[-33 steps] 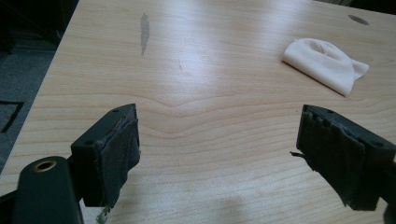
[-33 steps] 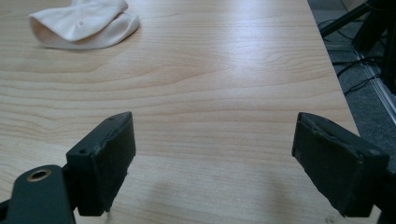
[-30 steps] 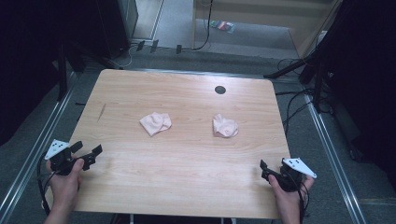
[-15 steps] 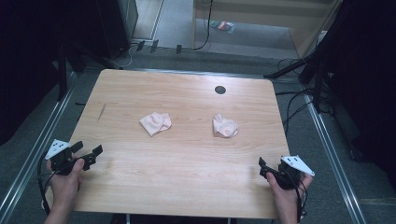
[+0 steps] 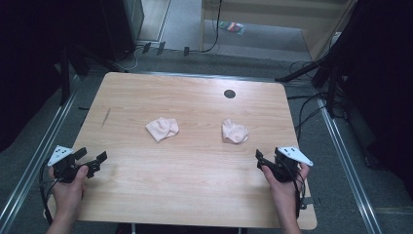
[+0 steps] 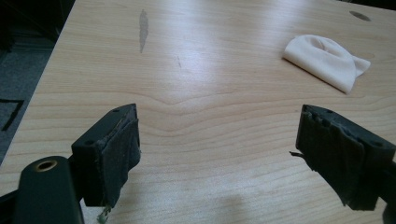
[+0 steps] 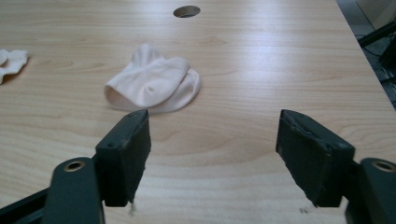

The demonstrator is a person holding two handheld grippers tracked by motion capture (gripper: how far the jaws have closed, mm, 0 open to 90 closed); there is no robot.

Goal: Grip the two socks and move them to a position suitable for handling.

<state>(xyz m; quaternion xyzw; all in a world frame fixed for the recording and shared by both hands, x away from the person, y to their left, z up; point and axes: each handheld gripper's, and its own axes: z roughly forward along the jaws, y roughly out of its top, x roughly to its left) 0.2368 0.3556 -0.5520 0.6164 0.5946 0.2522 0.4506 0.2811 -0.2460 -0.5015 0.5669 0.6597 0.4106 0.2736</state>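
Note:
Two small pale pink socks lie crumpled on the wooden table (image 5: pixel 195 180): the left sock (image 5: pixel 161 128) (image 6: pixel 327 60) and the right sock (image 5: pixel 234 131) (image 7: pixel 154 86). My left gripper (image 5: pixel 92 156) (image 6: pixel 217 126) hovers over the table's front left edge, open, with bare wood between its jaws. Near the front right sits my right gripper (image 5: pixel 261 161) (image 7: pixel 215 126), pointing at the right sock a short way ahead. It is open; its jaws have just been closing a little, with nothing between them. The left sock's edge (image 7: pixel 9 63) shows far left in the right gripper view.
A dark round hole (image 5: pixel 229 93) (image 7: pixel 186 11) sits in the tabletop near the far edge. A grey smear (image 5: pixel 106 117) (image 6: pixel 143 29) marks the wood at the left. Metal rails, cables and dark equipment surround the table.
The right hand has moved its gripper forward over the table, closer to the right sock. The left hand and both socks stay where they were.

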